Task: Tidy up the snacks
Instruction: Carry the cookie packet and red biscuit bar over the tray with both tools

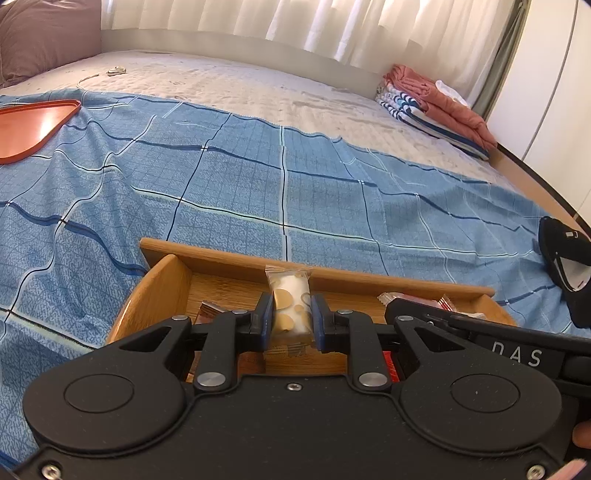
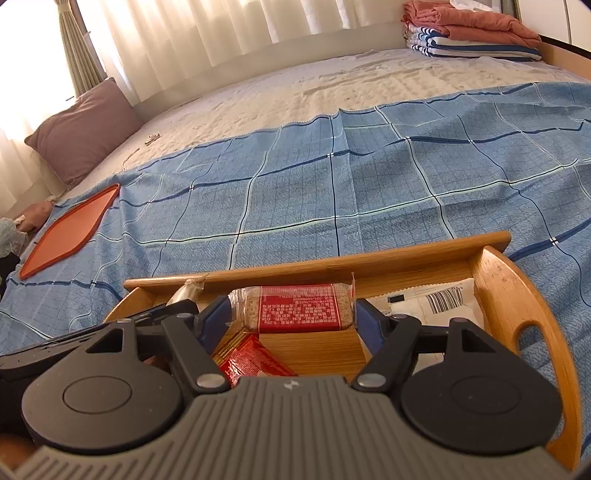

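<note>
The left gripper (image 1: 291, 314) has its jaws pinching a clear-wrapped white snack (image 1: 290, 295) with tan spots, held upright over the wooden tray (image 1: 236, 264). Beneath and to the left of those jaws a brown packet (image 1: 208, 308) lies in the tray; to their right sit red wrappers (image 1: 397, 297), partly hidden by the right gripper's black body.

The right gripper (image 2: 291, 314) has its jaws spread on either side of a bar (image 2: 295, 306) in clear wrap with a red label; whether the pads touch it I cannot tell. The bar sits lengthwise between the jaws, over the tray (image 2: 317, 262) floor. Just below the jaws lies a red packet (image 2: 251, 360). To their right a white pack (image 2: 439, 299) with a barcode rests in the tray.

Beyond the tray spreads a blue checked cloth (image 2: 332, 184) on the bed (image 2: 295, 88). Far left of both jaws lies an orange tray (image 2: 70, 232). Farther off are a pillow (image 2: 81, 129), folded blankets (image 2: 472, 33) and curtains (image 2: 221, 26).
</note>
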The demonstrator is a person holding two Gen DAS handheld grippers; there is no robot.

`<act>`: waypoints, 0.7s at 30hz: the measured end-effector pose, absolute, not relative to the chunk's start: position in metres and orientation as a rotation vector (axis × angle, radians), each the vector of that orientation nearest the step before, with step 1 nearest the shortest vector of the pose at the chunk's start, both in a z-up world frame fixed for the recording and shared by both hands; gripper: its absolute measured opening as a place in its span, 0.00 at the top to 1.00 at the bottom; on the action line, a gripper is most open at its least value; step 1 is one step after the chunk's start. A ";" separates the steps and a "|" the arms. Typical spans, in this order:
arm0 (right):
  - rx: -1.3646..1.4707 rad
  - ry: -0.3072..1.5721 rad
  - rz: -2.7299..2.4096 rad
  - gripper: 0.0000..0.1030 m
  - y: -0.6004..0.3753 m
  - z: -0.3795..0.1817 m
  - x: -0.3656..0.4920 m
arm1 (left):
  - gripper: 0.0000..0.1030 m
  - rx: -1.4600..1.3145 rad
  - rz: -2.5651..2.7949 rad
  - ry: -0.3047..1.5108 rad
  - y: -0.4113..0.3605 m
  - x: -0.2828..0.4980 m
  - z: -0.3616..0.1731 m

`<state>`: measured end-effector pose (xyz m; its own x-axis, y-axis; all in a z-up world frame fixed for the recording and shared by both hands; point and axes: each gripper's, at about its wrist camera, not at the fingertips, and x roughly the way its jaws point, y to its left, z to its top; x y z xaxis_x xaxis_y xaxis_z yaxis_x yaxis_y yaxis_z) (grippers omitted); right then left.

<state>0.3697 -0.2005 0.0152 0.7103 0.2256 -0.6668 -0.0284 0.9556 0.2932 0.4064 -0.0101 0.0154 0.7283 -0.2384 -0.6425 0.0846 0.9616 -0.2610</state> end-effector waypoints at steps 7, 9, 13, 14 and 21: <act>0.241 0.772 0.148 0.29 -0.199 0.011 0.371 | 0.80 -0.215 -0.176 0.737 -0.009 0.411 0.012; 0.236 0.772 0.154 0.29 -0.199 0.009 0.371 | 0.80 -0.207 -0.177 0.735 -0.009 0.412 0.010; 0.207 0.773 0.158 0.28 -0.196 0.008 0.370 | 0.80 -0.182 -0.166 0.738 -0.008 0.412 0.008; 0.200 0.773 0.159 0.28 -0.195 0.008 0.369 | 0.80 -0.178 -0.162 0.738 -0.008 0.412 0.008; 0.146 0.778 0.164 0.28 -0.190 0.006 0.369 | 0.80 -0.132 -0.144 0.734 -0.004 0.412 0.007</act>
